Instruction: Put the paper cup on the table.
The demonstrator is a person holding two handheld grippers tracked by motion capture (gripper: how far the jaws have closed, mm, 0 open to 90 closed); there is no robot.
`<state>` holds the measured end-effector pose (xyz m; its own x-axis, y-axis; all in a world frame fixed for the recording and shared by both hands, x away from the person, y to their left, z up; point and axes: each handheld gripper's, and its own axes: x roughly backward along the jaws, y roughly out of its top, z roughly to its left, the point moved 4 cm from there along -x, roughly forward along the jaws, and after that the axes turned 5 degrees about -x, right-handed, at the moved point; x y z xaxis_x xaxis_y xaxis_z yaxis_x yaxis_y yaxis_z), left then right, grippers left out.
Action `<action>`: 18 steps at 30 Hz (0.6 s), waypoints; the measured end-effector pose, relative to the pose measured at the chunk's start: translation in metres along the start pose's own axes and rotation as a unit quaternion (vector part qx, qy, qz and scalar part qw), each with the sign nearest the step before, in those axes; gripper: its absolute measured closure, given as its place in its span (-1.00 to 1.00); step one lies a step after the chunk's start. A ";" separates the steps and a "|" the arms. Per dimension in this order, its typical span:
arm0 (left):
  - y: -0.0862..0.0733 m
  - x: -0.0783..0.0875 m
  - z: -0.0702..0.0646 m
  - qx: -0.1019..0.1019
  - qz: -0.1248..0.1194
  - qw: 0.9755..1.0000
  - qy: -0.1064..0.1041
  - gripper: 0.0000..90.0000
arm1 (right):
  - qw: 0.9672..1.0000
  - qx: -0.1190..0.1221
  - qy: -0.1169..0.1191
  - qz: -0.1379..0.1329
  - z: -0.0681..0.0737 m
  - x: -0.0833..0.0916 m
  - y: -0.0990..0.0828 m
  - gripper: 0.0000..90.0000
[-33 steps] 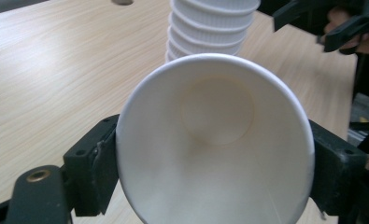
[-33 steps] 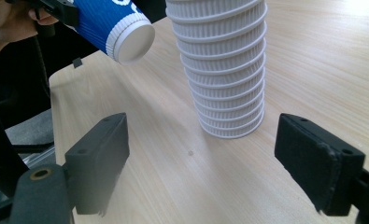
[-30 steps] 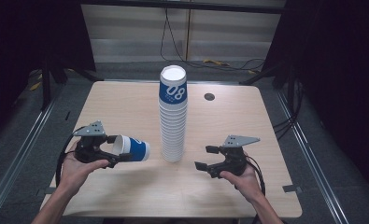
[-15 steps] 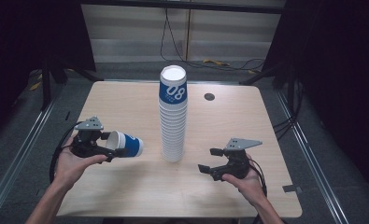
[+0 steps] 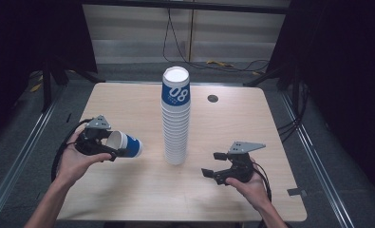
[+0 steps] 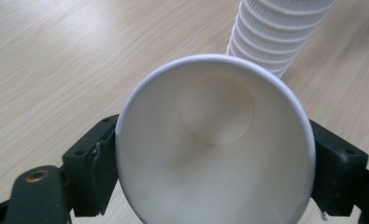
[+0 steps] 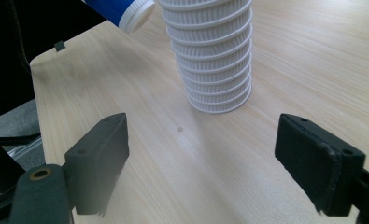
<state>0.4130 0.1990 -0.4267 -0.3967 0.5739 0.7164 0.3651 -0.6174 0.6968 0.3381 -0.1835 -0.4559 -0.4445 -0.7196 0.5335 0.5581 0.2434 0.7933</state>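
Note:
A tall stack of white ribbed paper cups (image 5: 175,123), its top cup blue with white numerals, stands mid-table. My left gripper (image 5: 110,144) is shut on a single blue paper cup (image 5: 130,146) lying on its side. The mouth faces the gripper and the base points toward the stack. In the left gripper view both pads press the cup's (image 6: 215,144) rim, with the stack (image 6: 280,32) behind; the jaws have just eased slightly. My right gripper (image 5: 211,164) is open to the right of the stack. Its jaws (image 7: 215,154) have just been closing with nothing between them, aimed at the stack's base (image 7: 212,56).
The light wooden table (image 5: 128,99) has a round dark grommet (image 5: 212,98) at the back right and a dark tab (image 5: 294,192) at its front right edge. Cables lie on the floor behind. Dark floor and metal rails flank both sides.
My left gripper and its cup drifted a little to the left. The right hand kept its place.

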 end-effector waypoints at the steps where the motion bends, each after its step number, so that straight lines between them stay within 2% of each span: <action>1: 0.001 0.000 0.001 -0.001 0.004 1.000 0.000 -0.62 | 1.000 0.000 0.000 -0.001 0.000 0.000 0.000 -0.60; 2: 0.002 -0.001 0.002 0.000 0.005 1.000 -0.003 -0.62 | 1.000 0.000 0.001 0.000 0.000 0.000 0.000 -0.60; 5: 0.004 -0.003 0.006 -0.006 0.025 1.000 0.008 -0.62 | 1.000 0.000 0.002 0.000 0.000 0.000 0.001 -0.60; 11: 0.005 -0.009 0.018 0.004 0.040 0.999 0.014 -0.63 | 1.000 0.001 0.000 0.002 -0.001 0.000 0.000 -0.60; 15: 0.008 -0.017 0.032 0.014 0.054 0.998 0.027 -0.64 | 1.000 0.001 -0.002 0.004 -0.001 -0.002 0.000 -0.59; 17: 0.011 -0.020 0.037 0.004 0.064 0.997 0.042 -0.64 | 1.000 0.002 -0.001 0.006 -0.001 -0.003 0.000 -0.59; 18: 0.012 -0.022 0.039 0.011 0.060 0.997 0.040 -0.64 | 1.000 0.002 -0.001 0.006 0.000 -0.003 0.000 -0.59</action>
<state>0.4585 0.2000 -0.4323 -0.4140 0.4509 0.7907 0.4324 -0.6670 0.6068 0.3396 -0.1820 -0.4575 -0.4385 -0.7158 0.5434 0.5602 0.2551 0.7881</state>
